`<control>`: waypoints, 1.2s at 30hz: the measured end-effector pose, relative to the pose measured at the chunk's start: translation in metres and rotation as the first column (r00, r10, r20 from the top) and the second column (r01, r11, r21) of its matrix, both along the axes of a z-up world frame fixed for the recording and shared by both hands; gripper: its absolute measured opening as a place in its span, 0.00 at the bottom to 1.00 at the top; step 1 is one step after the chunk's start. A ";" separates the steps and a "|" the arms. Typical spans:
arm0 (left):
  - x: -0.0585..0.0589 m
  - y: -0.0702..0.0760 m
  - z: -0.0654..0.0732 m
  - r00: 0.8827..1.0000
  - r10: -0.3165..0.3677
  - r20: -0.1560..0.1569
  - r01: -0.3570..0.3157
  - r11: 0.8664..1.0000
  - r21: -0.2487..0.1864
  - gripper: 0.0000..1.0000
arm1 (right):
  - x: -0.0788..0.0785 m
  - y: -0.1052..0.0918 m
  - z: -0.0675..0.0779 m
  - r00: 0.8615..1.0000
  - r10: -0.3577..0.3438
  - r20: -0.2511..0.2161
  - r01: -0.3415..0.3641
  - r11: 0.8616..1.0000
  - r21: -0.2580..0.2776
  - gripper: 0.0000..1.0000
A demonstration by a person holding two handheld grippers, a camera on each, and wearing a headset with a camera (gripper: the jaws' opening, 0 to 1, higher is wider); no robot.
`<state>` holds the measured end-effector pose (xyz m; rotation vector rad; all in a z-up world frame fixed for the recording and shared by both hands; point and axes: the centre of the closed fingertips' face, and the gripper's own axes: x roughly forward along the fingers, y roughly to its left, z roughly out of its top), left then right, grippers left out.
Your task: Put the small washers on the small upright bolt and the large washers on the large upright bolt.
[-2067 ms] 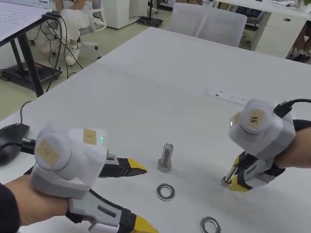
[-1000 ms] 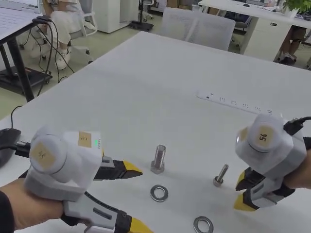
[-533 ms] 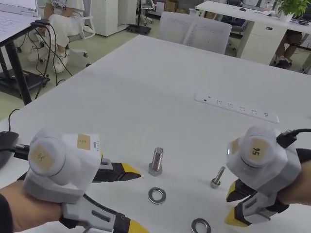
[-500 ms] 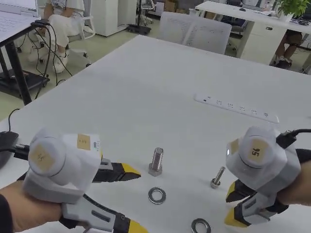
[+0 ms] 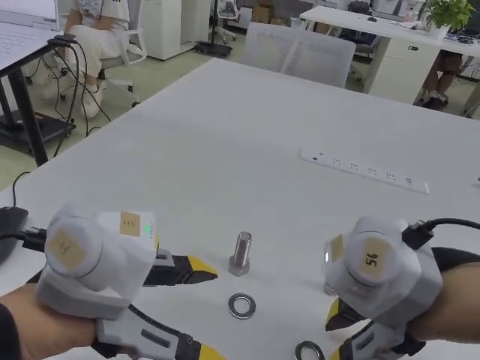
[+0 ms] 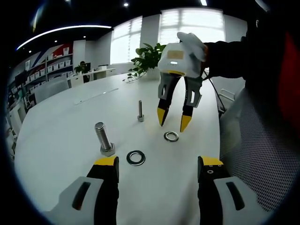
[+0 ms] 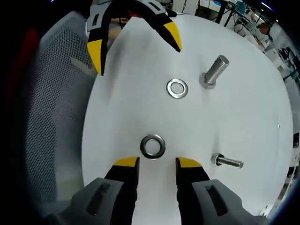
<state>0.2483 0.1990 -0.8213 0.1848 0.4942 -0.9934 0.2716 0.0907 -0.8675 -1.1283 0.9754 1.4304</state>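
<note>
Both empty: left gripper (image 6: pixel 158 162) spread wide, right gripper (image 7: pixel 157 162) half-spread (hovering above washer (image 7: pixel 153 146)).

The white bench (image 5: pixel 247 142) looks smooth and matt, the large grey bolt (image 5: pixel 240 253) dull threaded metal, the round washer (image 5: pixel 241 305) shinier metal.

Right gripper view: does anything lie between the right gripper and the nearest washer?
No. In the right gripper view, only bare table separates the open right gripper from the washer.

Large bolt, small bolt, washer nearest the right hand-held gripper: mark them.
large bolt (image 7: pixel 217 69), right gripper view, on the threaded shank.
small bolt (image 7: pixel 230 162), right gripper view, on the shank.
near washer (image 7: pixel 143 146), right gripper view, on the ring's left side.
</note>
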 end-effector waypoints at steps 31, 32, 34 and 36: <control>0.002 0.001 0.006 1.000 0.007 0.013 -0.007 1.000 -0.011 0.67 | -0.005 0.019 -0.008 0.998 0.058 -0.003 -0.058 0.998 -0.022 0.40; 0.002 0.001 0.005 1.000 0.006 0.013 -0.006 1.000 -0.010 0.67 | -0.005 0.019 -0.008 0.998 0.059 -0.002 -0.059 0.998 -0.029 0.40; 0.002 0.002 0.005 1.000 0.006 0.014 -0.006 1.000 -0.010 0.67 | -0.005 0.019 -0.008 0.998 0.060 0.001 -0.060 0.997 -0.038 0.40; 0.003 0.002 0.006 1.000 0.008 0.016 -0.008 1.000 -0.013 0.67 | -0.005 0.018 -0.009 0.998 0.060 0.001 -0.060 0.997 -0.041 0.40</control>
